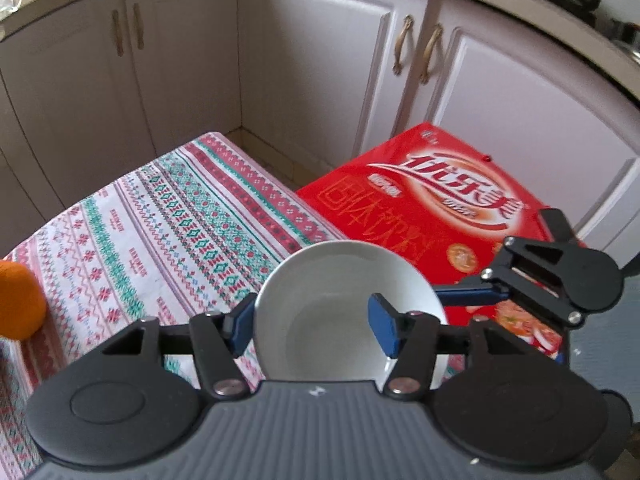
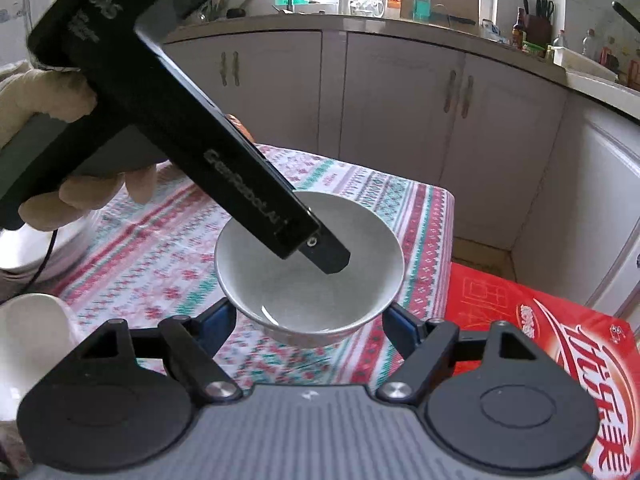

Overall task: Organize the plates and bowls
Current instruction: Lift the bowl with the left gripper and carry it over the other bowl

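A white bowl [image 1: 340, 312] sits on the patterned tablecloth [image 1: 160, 232] near its right edge. My left gripper [image 1: 316, 324] is open around the bowl's rim: one blue pad [image 1: 242, 320] is outside the wall, the other pad [image 1: 384, 326] is inside the bowl. In the right wrist view the bowl [image 2: 308, 276] sits between the open fingers of my right gripper [image 2: 308, 324], and the left gripper's finger [image 2: 324, 254] reaches down into it. My right gripper also shows in the left wrist view [image 1: 532, 284], just right of the bowl.
A red carton [image 1: 440, 208] stands against the table's right edge. An orange [image 1: 18, 300] lies at the far left. A white cup [image 2: 32, 340] and stacked white dishes [image 2: 36, 248] sit at the left. White cabinets [image 1: 320, 60] stand behind.
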The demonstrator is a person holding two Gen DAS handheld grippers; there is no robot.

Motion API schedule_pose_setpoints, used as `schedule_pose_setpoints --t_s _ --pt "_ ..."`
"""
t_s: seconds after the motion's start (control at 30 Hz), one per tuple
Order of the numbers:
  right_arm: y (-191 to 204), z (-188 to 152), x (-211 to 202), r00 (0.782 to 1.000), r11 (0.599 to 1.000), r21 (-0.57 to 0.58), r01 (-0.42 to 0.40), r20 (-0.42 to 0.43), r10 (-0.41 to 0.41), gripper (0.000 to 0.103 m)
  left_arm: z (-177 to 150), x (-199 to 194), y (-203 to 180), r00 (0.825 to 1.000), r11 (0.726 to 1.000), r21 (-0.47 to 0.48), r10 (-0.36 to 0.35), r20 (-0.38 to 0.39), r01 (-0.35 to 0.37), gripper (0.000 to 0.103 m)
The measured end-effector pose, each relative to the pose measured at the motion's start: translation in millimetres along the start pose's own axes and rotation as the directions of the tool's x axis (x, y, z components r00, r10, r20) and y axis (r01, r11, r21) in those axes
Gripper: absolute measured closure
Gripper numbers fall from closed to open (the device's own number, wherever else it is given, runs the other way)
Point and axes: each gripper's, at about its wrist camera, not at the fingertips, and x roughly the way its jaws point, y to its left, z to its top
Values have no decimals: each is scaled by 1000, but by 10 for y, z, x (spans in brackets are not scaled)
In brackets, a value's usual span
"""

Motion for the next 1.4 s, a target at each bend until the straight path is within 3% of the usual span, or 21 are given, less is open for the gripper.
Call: schedule_pose_setpoints --t_s 0.7,1.03,1.4 --pt "990 5 -784 993 989 -89 -116 18 118 19 -951 -1143 -272 990 993 -76 102 94 -95 43" --pt "1324 -121 -833 986 980 -114 -165 -11 164 19 -1365 -1329 -298 985 986 -121 131 109 -118 43" --pt "1459 -212 -740 980 973 -122 -195 -58 189 19 -1612 -1316 -263 987 981 -162 125 97 -109 43"
